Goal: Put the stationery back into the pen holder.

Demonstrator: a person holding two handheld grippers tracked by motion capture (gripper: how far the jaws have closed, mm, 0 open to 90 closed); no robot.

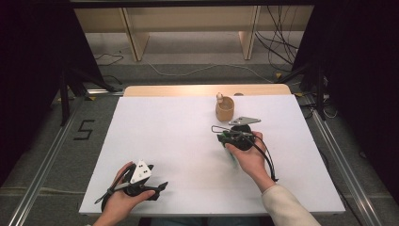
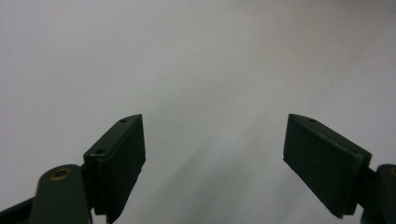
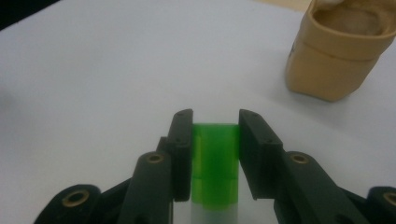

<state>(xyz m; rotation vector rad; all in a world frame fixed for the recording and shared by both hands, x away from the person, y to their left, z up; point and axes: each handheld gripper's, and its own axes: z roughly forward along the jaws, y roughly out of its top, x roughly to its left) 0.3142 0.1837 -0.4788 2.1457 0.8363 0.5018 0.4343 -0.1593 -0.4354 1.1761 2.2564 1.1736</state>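
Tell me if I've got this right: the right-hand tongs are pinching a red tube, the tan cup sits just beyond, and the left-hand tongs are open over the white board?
One slip: the tube is green, not red, as the right gripper view shows. The right tongs do pinch it, the tan cup sits beyond, and the left tongs are open over the white board.
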